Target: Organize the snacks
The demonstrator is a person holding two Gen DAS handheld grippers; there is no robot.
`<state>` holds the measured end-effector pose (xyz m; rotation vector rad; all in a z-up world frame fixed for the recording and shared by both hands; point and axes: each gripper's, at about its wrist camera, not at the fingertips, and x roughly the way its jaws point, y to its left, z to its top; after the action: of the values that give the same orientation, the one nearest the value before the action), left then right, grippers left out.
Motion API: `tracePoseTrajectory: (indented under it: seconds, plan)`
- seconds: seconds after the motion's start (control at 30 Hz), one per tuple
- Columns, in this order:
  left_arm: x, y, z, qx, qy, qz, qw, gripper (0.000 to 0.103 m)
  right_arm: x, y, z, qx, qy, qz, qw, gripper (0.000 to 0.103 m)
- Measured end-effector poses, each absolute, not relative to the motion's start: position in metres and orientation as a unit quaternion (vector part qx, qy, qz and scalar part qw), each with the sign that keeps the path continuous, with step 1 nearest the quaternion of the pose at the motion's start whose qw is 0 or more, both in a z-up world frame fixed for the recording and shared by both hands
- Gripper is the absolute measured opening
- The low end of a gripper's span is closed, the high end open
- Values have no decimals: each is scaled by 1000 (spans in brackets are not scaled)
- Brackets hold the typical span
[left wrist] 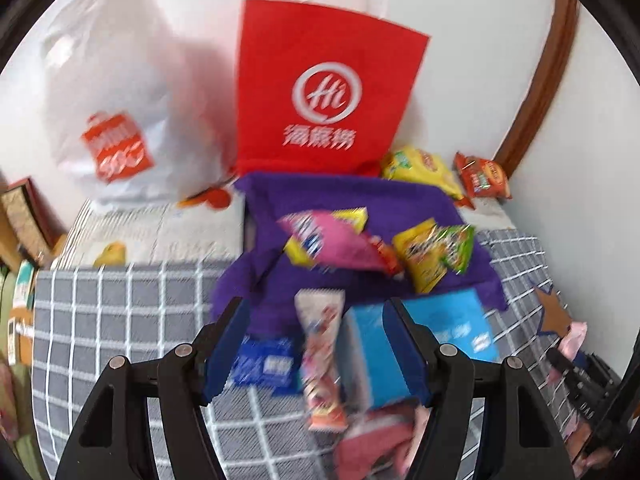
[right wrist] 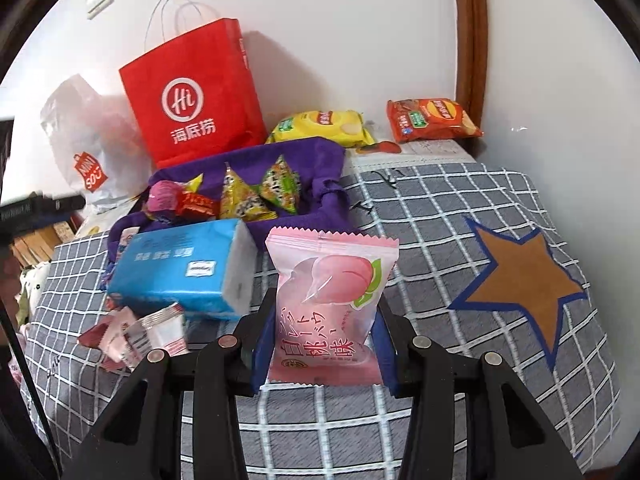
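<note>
My right gripper (right wrist: 324, 300) is shut on a pink peach snack packet (right wrist: 332, 272), held upright above the grey checked bedspread (right wrist: 420, 208). A purple cloth bag (right wrist: 320, 152) lies open behind it, with several small snack packets (right wrist: 240, 196) inside. My left gripper (left wrist: 316, 312) is open, its blue pads (left wrist: 228, 344) apart over the near edge of the purple cloth bag (left wrist: 360, 200). A long pink-and-white snack packet (left wrist: 322, 360) lies on the bedspread between its fingers, untouched. The blue tissue pack (left wrist: 452, 320) sits by the right finger. The left wrist view is blurred.
A red paper bag (right wrist: 192, 92) and a white plastic bag (right wrist: 80, 128) stand against the wall. Yellow (right wrist: 320, 124) and orange (right wrist: 432, 120) chip bags lie at the back. A blue tissue pack (right wrist: 180, 268) and small pink packets (right wrist: 136, 332) lie left of the right gripper.
</note>
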<state>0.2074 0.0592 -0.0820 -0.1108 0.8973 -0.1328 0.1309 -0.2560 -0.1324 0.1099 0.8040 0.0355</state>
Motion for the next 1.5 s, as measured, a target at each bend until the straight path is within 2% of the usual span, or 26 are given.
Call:
tracePoseTrajectory:
  seconds: [0.37, 1.07, 1.13, 1.23, 1.5]
  plan:
    - [174, 84, -127, -68, 460, -42, 885, 66, 122, -228, -151, 37, 404, 28, 914, 44]
    - [222, 76, -187, -65, 496, -36, 865, 63, 155, -221, -191, 34, 432, 30, 901, 44]
    - [223, 74, -188, -61, 491, -32, 868, 55, 156, -219, -193, 29, 433, 30, 901, 44]
    - [223, 74, -187, -68, 488, -41, 869, 32, 156, -217, -192, 28, 432, 29, 901, 44]
    - [195, 82, -163, -52, 470, -25, 881, 31, 146, -214, -169, 24, 406, 29, 913, 44]
